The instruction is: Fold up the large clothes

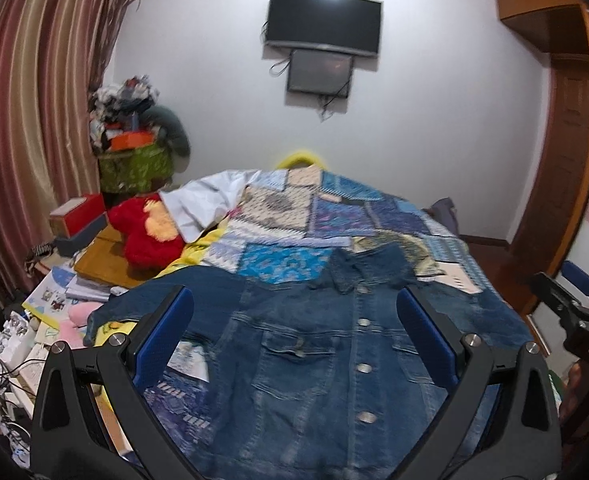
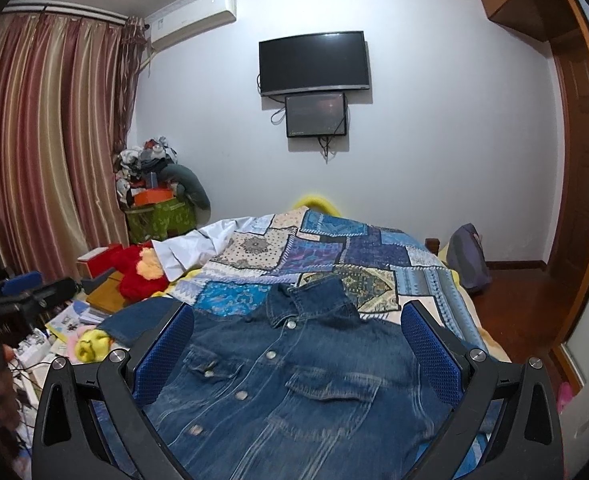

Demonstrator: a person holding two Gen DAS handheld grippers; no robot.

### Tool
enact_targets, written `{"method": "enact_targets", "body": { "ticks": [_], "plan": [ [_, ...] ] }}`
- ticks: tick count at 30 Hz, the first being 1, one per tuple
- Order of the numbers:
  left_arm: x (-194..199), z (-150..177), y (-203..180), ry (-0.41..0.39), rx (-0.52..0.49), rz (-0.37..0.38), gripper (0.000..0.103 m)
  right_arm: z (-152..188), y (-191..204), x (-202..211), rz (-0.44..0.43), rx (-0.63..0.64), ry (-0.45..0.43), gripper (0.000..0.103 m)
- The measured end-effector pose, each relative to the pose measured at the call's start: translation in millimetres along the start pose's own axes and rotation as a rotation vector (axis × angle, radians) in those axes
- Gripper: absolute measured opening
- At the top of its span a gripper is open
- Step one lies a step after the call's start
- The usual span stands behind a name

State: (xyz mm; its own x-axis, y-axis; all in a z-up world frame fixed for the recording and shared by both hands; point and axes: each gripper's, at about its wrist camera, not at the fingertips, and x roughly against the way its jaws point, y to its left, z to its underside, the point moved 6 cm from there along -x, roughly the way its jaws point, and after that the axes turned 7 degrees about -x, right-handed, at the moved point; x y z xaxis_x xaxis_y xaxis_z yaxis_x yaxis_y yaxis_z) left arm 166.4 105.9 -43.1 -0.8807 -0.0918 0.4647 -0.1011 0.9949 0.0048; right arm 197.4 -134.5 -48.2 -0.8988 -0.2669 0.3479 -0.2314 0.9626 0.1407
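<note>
Both tools, left tool & right tool, are being held wide apart w/ nothing gripped, hovering over one denim jacket. The jacket is being seen spread flat, front up, buttoned, collar away, on the bed's patchwork quilt. No fold is being shown yet, so apparently the whole folding is being left to do. Beyond: one red plush toy, two wall screens.

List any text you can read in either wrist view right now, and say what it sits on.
"DAS": white letters on the right gripper body, at the left wrist view's right edge.
White lettering on the left gripper body, at the right wrist view's left edge: too blurred to read.
Print on the booklets beside the bed: too small to read.
</note>
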Motion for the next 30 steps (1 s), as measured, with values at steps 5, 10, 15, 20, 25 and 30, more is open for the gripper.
{"method": "enact_targets", "body": {
  "ticks": [5,10,15,20,25,30],
  "plan": [
    [-55,1,63,0.119,0.058,-0.082,0.102,-2,-5,-61,0.0,0.015,0.082,0.103],
    [-108,32,122,0.273,0.131,-0.134,0.102,15,-10,-127,0.027,0.056,0.177,0.103],
    [-166,86,161,0.459,0.295,-0.075,0.102,46,-12,-187,0.04,0.12,0.298,0.103],
    [-207,128,170,0.578,0.431,0.0,0.1,73,-12,-234,0.016,0.124,0.426,0.103],
    [-237,141,175,0.611,0.508,0.044,0.081,92,-11,-258,-0.054,0.067,0.548,0.103],
    [-254,130,193,0.598,0.474,-0.076,0.046,108,-10,-275,-0.113,0.014,0.648,0.103]
  ]
}}
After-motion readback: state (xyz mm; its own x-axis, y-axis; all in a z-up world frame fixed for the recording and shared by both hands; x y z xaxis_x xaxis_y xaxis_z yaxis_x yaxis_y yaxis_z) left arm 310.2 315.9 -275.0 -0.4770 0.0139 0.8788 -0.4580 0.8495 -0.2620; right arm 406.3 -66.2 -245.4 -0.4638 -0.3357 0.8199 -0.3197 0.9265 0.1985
